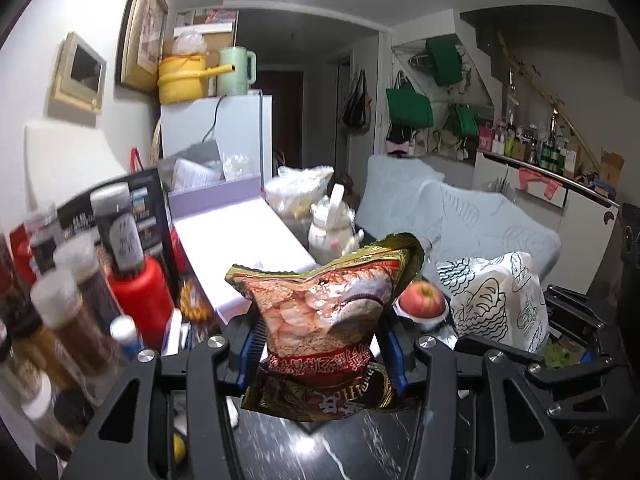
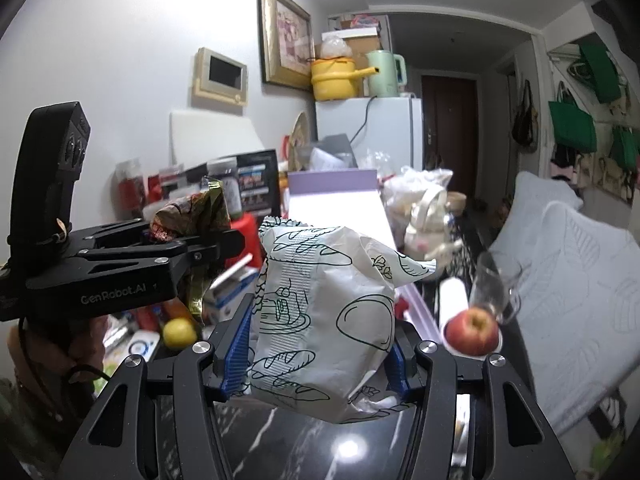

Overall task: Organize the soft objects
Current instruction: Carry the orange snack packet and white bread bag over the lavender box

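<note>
A red and gold foil snack bag hangs above the black marble counter, and my left gripper is shut on its lower half between the blue pads. A white paper bag printed with bread drawings is held the same way by my right gripper, also clear of the counter. The two grippers are side by side. The right wrist view shows the left gripper with the snack bag at left. The left wrist view shows the white bag at right.
Spice jars and a red bottle crowd the left. A purple box and a white jar lie ahead. A red apple on a white dish, a glass and a lemon are nearby. A covered sofa lines the right.
</note>
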Tool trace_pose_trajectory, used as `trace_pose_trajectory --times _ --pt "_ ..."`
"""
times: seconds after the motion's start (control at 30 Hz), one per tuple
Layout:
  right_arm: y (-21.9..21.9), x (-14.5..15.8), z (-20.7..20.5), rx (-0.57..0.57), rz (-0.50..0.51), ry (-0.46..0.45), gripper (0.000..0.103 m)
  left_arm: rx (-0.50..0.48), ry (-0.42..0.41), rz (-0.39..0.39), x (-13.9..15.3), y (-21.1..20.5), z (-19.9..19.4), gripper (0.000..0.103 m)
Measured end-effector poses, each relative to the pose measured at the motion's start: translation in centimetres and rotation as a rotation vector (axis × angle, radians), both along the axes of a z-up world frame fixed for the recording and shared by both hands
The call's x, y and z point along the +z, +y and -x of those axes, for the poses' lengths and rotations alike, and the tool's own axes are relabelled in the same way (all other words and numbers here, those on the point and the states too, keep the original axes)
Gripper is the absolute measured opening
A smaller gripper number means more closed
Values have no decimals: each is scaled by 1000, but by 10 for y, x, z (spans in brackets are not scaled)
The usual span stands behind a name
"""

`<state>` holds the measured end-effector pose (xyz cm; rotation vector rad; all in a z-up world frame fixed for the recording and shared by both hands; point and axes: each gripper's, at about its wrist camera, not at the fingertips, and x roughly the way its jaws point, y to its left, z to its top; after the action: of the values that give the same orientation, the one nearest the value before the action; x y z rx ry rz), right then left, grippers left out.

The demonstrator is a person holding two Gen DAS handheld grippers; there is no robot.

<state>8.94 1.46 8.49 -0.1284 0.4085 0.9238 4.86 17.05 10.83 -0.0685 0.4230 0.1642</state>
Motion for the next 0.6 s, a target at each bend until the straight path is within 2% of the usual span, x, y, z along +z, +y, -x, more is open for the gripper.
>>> trace_pose_trajectory --times 0.23,0.6 --pt "18 21 -35 10 -23 -24 56 12 -65 -33 20 14 -26 50" --pt "52 32 -94 7 -28 -11 56 46 -98 -28 25 43 -74 50"
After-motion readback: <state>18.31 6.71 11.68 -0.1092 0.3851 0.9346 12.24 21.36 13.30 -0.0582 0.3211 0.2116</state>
